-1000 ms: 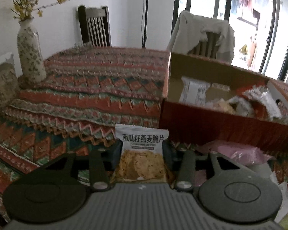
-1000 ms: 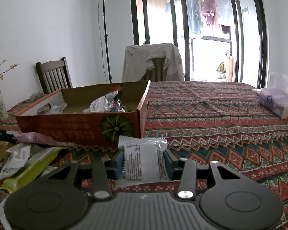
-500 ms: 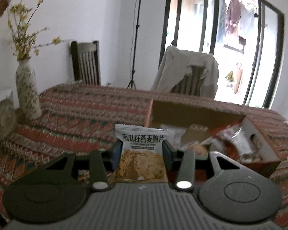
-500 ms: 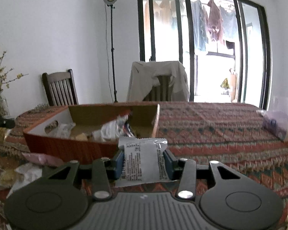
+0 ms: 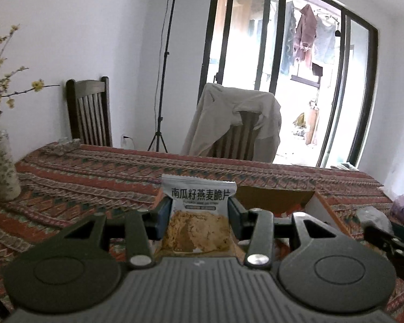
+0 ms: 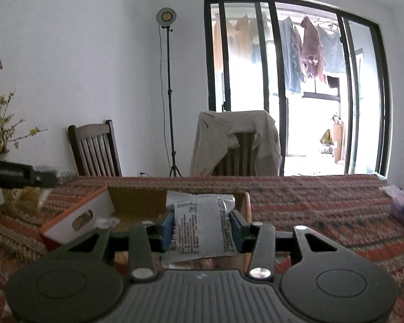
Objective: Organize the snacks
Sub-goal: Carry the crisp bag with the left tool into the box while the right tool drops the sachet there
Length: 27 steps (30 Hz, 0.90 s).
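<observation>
Two snack packets held aloft, one per gripper: left gripper (image 5: 199, 215) clamped on an oat crisp packet (image 5: 199, 220), right gripper (image 6: 201, 227) clamped on a white packet (image 6: 201, 228). Mid-carry above the cardboard box (image 6: 137, 204) (partly filled). Next, probably: lowering inside, then releasing.
</observation>
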Motion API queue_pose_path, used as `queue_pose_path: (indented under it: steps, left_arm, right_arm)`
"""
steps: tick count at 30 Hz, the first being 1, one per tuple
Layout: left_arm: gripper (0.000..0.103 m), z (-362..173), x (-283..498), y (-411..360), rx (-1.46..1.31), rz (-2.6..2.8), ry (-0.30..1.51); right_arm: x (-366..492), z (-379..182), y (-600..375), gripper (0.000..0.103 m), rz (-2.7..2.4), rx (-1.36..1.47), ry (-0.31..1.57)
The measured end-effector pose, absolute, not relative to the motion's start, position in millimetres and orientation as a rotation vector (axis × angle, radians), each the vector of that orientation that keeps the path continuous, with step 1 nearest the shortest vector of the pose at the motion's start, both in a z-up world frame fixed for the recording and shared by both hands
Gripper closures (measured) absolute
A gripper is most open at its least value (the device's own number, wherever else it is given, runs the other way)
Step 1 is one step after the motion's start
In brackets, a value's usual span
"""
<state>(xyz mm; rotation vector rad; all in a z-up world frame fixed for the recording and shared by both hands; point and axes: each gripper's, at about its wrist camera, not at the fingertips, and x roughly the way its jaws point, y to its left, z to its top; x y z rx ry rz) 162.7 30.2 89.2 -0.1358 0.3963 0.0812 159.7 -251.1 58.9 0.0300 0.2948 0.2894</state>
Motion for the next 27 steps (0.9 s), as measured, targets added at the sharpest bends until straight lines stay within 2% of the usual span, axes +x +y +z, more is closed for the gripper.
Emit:
queue_pose_path:
  steps: [9, 27]
  left_arm:
    - [0.058, 80, 209, 25, -0.188, 0.091, 0.415]
    - [0.055, 37, 248, 33, -0.214, 0.135, 0.500]
  right_arm:
    - [213, 70, -227, 0.060, 0.299, 0.035, 0.281]
    - [248, 27, -215, 0.059, 0.275, 0.034, 0.359]
